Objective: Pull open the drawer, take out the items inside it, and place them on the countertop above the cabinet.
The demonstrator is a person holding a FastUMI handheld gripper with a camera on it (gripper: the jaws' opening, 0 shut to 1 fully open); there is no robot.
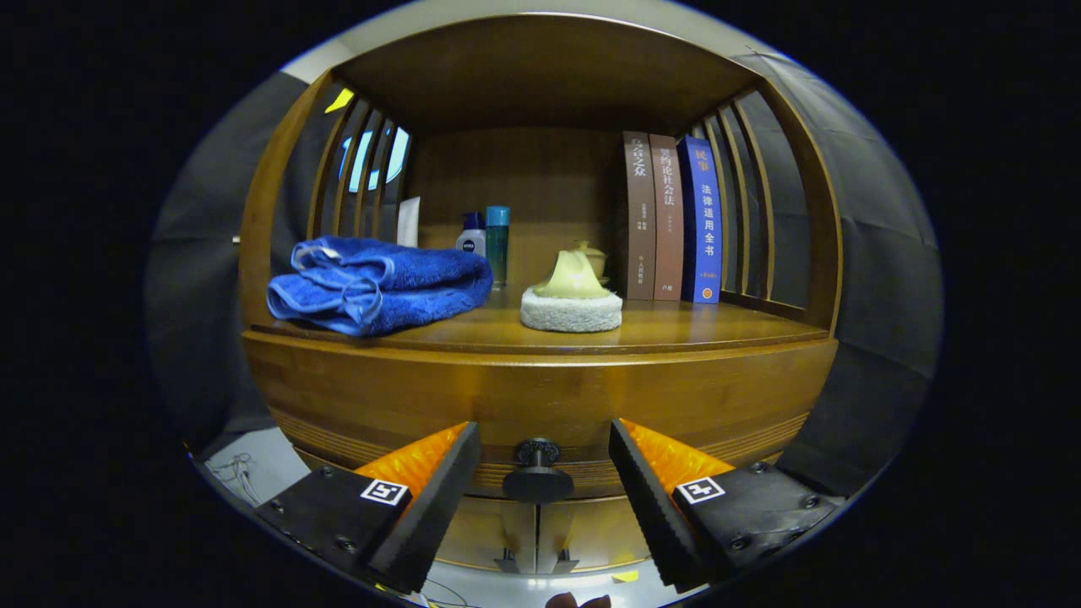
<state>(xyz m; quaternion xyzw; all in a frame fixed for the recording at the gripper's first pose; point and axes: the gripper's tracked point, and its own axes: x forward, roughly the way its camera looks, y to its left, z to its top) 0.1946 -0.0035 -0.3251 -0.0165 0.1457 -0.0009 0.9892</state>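
Wooden cabinet (540,388) is facing the gripper (540,485) squarely, its open shelf serving as the countertop (676,329) above the drawer (355,405); the gripper is pointing level at the drawer front, its two fingers (439,498) standing wide apart and gripping nothing. Between the fingers, and touching neither, the drawer's dark round knob (538,473) is sitting at the middle of the front's lower edge; the drawer front is lying flush with the cabinet, so whatever is in the drawer is hidden.

On the countertop, a folded blue towel (380,283) is resting at the front left corner, overhanging the front edge slightly; a round white pad (571,311) is lying near the middle, well apart from the towel, and is carrying a pale yellow-green object (573,277) whose nature cannot be told; just behind that, a small pale lidded pot (591,256) is partly hiding. Toward the back edge, left of centre, a white bottle with a dark cap (472,238) and a taller teal bottle (497,243) are standing upright side by side; three books (671,218), two brown and one blue, are standing upright against the slatted right side (743,194); the slatted left side (355,169) is closing the opposite end.
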